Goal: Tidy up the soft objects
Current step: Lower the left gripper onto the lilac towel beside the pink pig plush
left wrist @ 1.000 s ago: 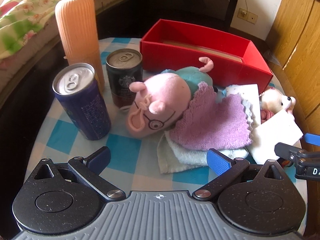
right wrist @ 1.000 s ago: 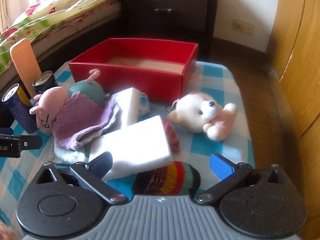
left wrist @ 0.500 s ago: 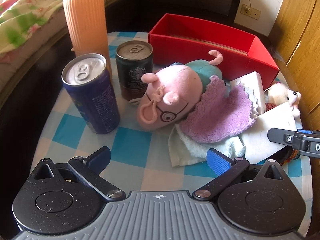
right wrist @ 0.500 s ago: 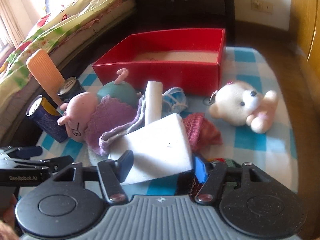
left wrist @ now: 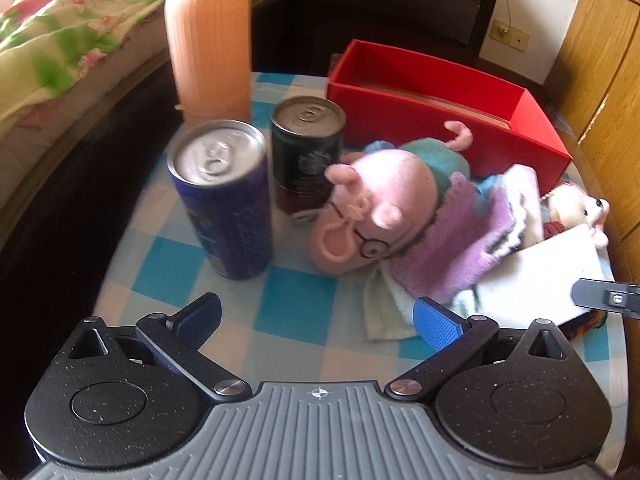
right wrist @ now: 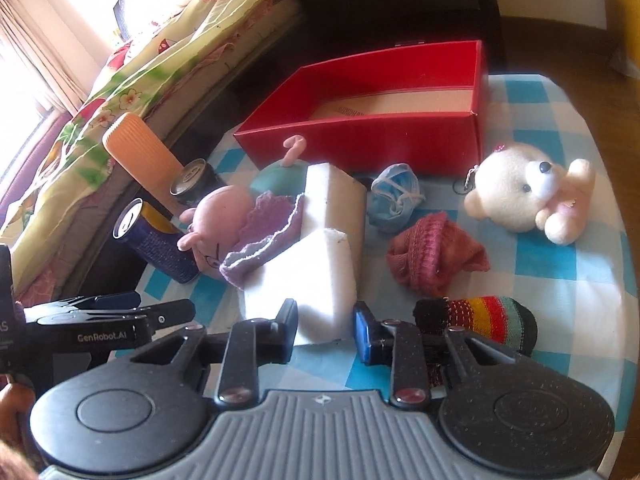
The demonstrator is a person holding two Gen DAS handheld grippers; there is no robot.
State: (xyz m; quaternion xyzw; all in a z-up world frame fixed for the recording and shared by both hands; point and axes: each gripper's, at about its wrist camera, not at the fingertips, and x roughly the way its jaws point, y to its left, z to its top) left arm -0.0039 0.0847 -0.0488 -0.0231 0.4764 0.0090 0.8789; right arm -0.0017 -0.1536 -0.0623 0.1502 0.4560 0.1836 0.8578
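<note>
My right gripper is shut on a white sponge block at the table's near side. A second white block stands behind it, with a purple cloth draped over a pink pig plush. My left gripper is open and empty, in front of the pig plush and purple cloth. A white teddy bear, a pink knit hat, a blue mask bundle and a rainbow striped sock lie to the right. An open red box stands at the back.
A blue can, a dark can and a tall orange ribbed container stand on the left of the checked tablecloth. A bed lies left, a dark cabinet behind, wooden doors right.
My right gripper moved forward and closed on the white sponge block. My left gripper moved closer to the cans and pig plush and stayed open.
</note>
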